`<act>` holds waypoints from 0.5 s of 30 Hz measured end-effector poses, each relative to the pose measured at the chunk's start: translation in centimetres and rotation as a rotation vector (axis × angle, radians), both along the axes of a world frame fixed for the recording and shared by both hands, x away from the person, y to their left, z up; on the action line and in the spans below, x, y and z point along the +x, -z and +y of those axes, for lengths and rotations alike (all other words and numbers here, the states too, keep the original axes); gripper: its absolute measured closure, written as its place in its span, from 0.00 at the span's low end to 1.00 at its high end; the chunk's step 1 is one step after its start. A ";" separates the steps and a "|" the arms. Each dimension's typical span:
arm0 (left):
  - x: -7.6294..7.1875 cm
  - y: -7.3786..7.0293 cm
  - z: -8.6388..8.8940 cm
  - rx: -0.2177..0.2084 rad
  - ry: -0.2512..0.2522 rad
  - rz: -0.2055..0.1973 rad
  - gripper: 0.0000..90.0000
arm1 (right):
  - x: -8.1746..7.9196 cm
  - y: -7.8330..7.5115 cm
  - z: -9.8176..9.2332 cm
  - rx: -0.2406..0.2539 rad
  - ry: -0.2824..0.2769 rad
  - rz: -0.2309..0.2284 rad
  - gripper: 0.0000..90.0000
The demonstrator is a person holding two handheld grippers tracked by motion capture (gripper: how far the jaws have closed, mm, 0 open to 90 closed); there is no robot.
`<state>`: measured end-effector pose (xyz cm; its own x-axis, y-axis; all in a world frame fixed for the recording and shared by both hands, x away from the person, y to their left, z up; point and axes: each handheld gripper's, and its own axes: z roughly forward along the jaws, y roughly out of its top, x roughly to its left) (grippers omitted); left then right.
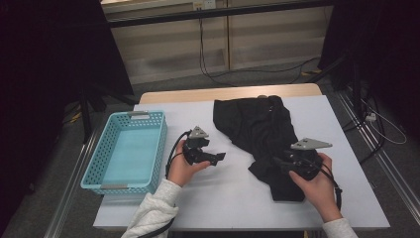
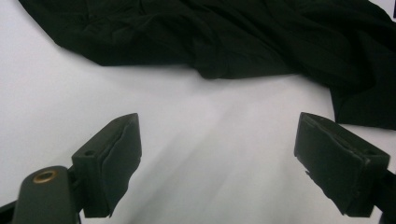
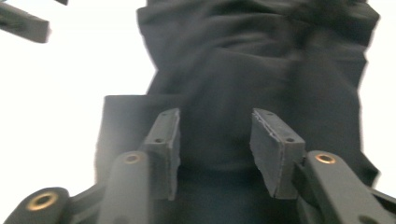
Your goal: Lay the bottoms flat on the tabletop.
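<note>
Looking down from the high view, we see a black garment (image 1: 257, 131) lying crumpled on the white table (image 1: 228, 198), and we place everything else from it. Our right gripper (image 1: 276, 162) sits over the garment's near end, where a narrow part runs toward the table's near edge, and the right hand (image 1: 317, 183) wraps it from behind. Our left gripper (image 1: 218, 156) hovers just left of the garment, apart from it, with bare table between, held by the left hand (image 1: 182, 168). Well to the left of the garment, past the left gripper, stands a blue basket (image 1: 99, 163) at the table's left edge.

In the left gripper view, the garment (image 2: 224, 37) stretches across the top and down the right side. Our left gripper (image 2: 217, 154) has its jaws spread wide over bare table (image 2: 205, 140), short of the cloth, grasping nothing.

In the right gripper view, the garment (image 3: 252, 65) lies straight ahead of and beneath our right gripper (image 3: 215, 140). Its jaws stand partly apart, released, with the dark cloth seen behind the gap; the pads press on nothing. At the upper left, beyond the garment's edge, the tip of the left gripper (image 3: 23, 22) pokes in over the white table (image 3: 65, 84).
</note>
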<state>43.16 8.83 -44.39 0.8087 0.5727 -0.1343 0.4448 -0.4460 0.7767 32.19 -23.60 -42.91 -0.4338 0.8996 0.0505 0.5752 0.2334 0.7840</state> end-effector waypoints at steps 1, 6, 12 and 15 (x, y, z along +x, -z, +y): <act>0.0 0.0 0.1 0.000 -0.001 -0.001 0.16 | -0.1 0.1 0.9 0.004 -0.033 0.004 0.55; -0.1 -0.1 0.4 -0.004 -0.009 -0.001 0.16 | -0.9 1.7 4.3 -0.056 -0.160 0.082 0.52; -0.2 0.0 0.3 -0.001 0.000 0.002 0.16 | -1.0 2.8 4.5 -0.136 -0.112 0.059 0.78; -0.2 -0.1 0.3 -0.001 0.001 0.001 0.17 | -0.9 2.6 3.2 -0.105 -0.077 0.074 0.97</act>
